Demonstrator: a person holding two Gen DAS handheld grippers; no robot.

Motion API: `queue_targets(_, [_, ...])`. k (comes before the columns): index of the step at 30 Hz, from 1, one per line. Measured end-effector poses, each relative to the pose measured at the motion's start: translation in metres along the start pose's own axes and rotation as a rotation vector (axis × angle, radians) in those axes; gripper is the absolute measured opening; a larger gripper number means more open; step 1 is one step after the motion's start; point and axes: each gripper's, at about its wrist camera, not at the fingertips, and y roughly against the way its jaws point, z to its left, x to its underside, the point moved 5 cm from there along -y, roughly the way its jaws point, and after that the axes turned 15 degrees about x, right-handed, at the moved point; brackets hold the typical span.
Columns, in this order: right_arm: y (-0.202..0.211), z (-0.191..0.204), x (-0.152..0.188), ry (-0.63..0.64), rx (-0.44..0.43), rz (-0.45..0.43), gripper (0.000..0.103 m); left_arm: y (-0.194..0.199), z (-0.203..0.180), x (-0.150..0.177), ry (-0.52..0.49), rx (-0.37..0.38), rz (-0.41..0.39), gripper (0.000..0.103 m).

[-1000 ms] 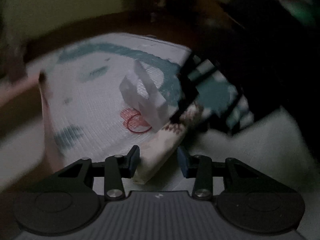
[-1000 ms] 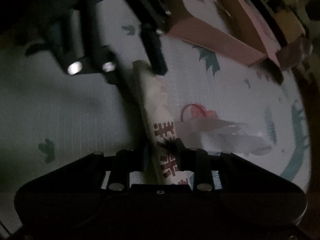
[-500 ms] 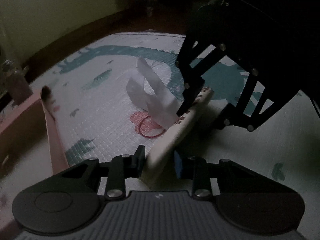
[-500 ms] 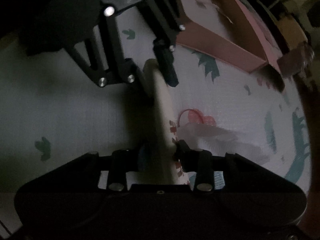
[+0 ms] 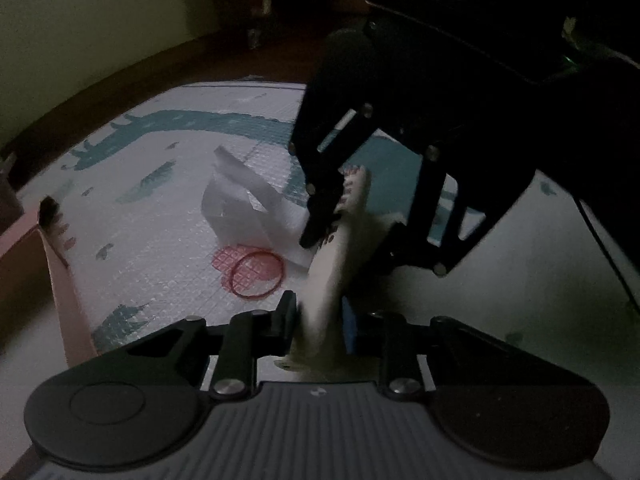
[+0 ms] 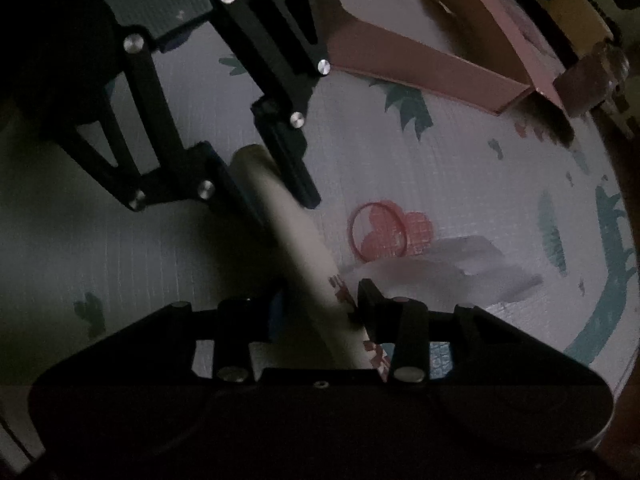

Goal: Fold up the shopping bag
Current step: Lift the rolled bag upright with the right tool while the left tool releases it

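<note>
While the left gripper (image 5: 318,322) clamps one end of the rolled bag (image 5: 336,264), the right gripper (image 6: 320,300) pinches the other, above the mat (image 5: 168,240).

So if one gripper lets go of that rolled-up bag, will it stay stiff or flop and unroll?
The rolled shopping bag spans straight between the left gripper and right gripper, so it probably holds some shape. It looks like thin, soft material, so a freed end would likely droop. Nothing binds it; the red rubber band lies on the mat, so it may loosen.
</note>
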Motion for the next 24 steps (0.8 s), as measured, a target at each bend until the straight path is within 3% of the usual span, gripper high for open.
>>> queue_targets(5, [0.001, 0.007, 0.0, 0.027, 0.013, 0.007, 0.025, 0.0, -0.002, -0.002, -0.022, 0.013, -0.011, 0.023])
queue_targets(10, [0.0, 0.003, 0.005, 0.004, -0.046, 0.024, 0.022, -0.001, -0.005, -0.004, -0.048, 0.027, -0.017, 0.023])
queue_targets(15, [-0.002, -0.004, 0.015, -0.103, -0.008, -0.021, 0.018, 0.002, -0.002, -0.006, -0.025, 0.053, -0.061, 0.024])
queue_targets(18, [0.008, -0.012, 0.032, -0.273, 0.013, -0.074, 0.017, 0.012, 0.004, -0.009, 0.043, 0.1, -0.147, 0.027])
queue_targets(21, [0.021, -0.024, 0.057, -0.507, 0.041, -0.113, 0.017, 0.04, 0.024, -0.009, 0.218, 0.123, -0.328, 0.028])
queue_targets(22, [0.025, -0.029, 0.066, -0.596, 0.047, -0.125, 0.016, 0.047, 0.031, -0.007, 0.269, 0.125, -0.371, 0.032])
queue_targets(23, [0.028, -0.036, 0.075, -0.698, 0.053, -0.138, 0.016, 0.048, 0.035, -0.004, 0.305, 0.122, -0.387, 0.051])
queue_targets(24, [0.033, -0.043, 0.085, -0.814, 0.052, -0.161, 0.014, 0.048, 0.041, 0.001, 0.369, 0.118, -0.406, 0.062])
